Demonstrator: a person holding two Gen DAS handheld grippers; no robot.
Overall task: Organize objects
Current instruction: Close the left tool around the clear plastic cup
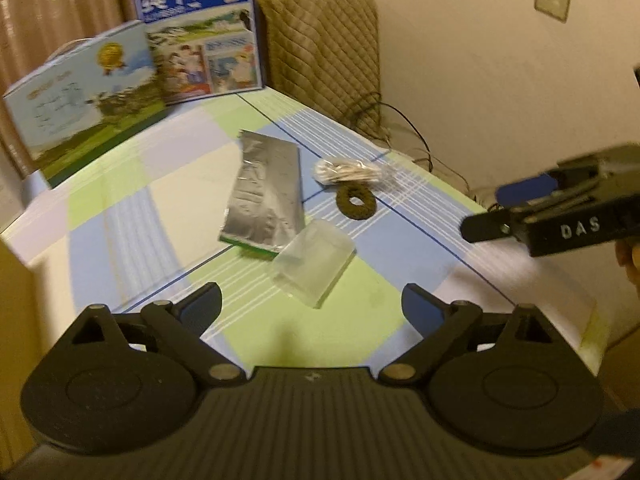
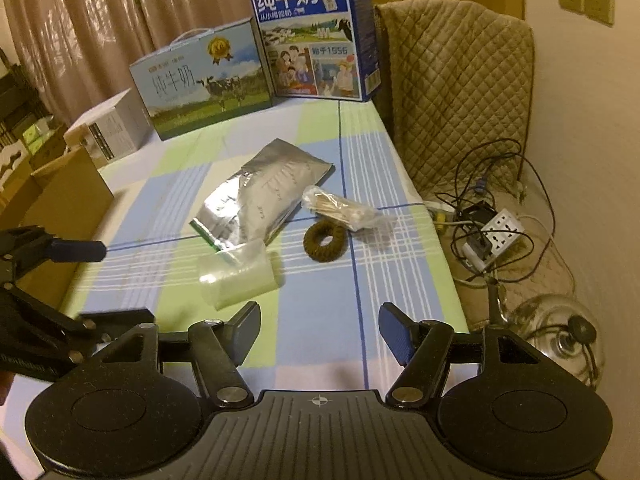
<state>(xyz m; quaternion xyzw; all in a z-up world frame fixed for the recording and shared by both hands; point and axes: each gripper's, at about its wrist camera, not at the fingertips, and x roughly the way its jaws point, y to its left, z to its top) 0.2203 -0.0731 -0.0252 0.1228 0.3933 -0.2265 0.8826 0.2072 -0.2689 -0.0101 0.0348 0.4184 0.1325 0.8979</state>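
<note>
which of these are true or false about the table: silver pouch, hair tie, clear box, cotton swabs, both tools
1. The silver pouch lies flat on the checked tablecloth. True.
2. The brown hair tie is held in the right tool. False: it lies on the cloth, and the right tool is open and empty.
3. The clear plastic box lies near the pouch's lower end. True.
4. The left tool is shut on the bag of cotton swabs. False: its jaws stand wide with nothing between them; the bag lies beside the hair tie.
5. Two milk cartons stand at the table's far end. True.
</note>
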